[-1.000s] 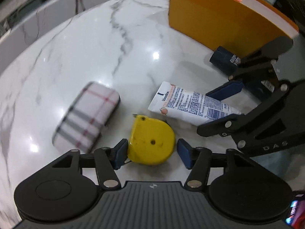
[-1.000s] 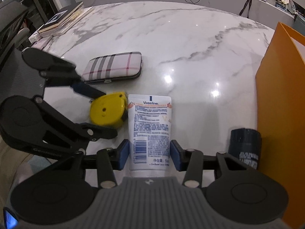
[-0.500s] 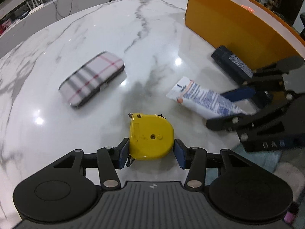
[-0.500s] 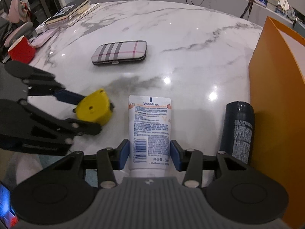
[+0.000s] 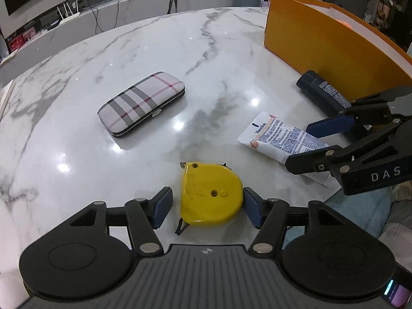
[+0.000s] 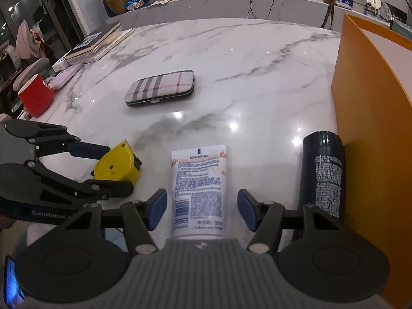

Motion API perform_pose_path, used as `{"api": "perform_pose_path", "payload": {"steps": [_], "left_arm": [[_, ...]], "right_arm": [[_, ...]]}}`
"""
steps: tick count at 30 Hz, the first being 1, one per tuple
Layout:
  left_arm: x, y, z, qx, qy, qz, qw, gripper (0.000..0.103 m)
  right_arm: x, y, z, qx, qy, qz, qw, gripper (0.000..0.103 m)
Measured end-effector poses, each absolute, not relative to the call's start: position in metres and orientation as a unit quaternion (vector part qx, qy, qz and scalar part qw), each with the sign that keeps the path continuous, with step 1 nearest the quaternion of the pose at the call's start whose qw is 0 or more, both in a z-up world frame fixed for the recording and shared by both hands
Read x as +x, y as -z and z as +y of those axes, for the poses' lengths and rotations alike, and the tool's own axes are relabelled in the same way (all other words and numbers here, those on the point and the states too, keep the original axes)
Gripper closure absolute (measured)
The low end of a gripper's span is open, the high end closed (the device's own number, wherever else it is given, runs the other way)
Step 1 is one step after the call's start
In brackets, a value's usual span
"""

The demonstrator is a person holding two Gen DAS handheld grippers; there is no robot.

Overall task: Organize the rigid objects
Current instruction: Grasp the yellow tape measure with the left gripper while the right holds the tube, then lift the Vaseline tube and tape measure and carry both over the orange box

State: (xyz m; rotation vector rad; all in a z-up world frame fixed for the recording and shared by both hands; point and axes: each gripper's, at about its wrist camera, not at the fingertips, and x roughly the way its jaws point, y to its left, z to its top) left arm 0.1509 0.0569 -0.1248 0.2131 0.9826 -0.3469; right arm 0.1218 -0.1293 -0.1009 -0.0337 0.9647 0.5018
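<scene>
A yellow tape measure [image 5: 211, 195] lies on the marble table between the open jaws of my left gripper [image 5: 207, 207], with gaps on both sides; it also shows in the right wrist view [image 6: 117, 164]. A white Vaseline tube [image 6: 198, 185] lies between the open jaws of my right gripper [image 6: 202, 207], untouched; it also shows in the left wrist view [image 5: 283, 139]. A dark blue bottle [image 6: 323, 175] lies against the orange box [image 6: 370, 128]. A plaid case [image 5: 141, 104] lies further out on the table.
A red cup [image 6: 36, 97], books [image 6: 92, 42] and pink items stand at the table's far left edge. The orange box [image 5: 329, 43] walls the right side. A counter with cables runs behind the table.
Both grippers have opened: the left let go of the tape measure, the right let go of the Vaseline tube. Both have pulled back and risen, so more of the table shows.
</scene>
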Motion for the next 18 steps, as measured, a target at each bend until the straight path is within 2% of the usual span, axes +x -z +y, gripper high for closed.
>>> {"api": "perform_pose_path", "payload": {"steps": [7, 11, 12, 14, 18], "left_arm": [[0.151, 0.126, 0.057, 0.093, 0.158, 0.466, 0.865, 0.031], [0.151, 0.126, 0.056, 0.086, 0.153, 0.465, 0.868, 0.036], [0.151, 0.125, 0.056, 0.085, 0.154, 0.465, 0.868, 0.039], [0.15, 0.125, 0.056, 0.086, 0.157, 0.46, 0.87, 0.046], [0.149, 0.125, 0.056, 0.082, 0.153, 0.457, 0.872, 0.046]], "right_arm": [[0.116, 0.103, -0.118, -0.059, -0.233, 0.446, 0.862, 0.042], [0.115, 0.103, -0.117, -0.072, -0.23, 0.441, 0.864, 0.049], [0.115, 0.103, -0.116, -0.073, -0.231, 0.44, 0.865, 0.053], [0.114, 0.103, -0.116, -0.075, -0.232, 0.439, 0.865, 0.054], [0.114, 0.103, -0.117, -0.072, -0.232, 0.438, 0.865, 0.055]]}}
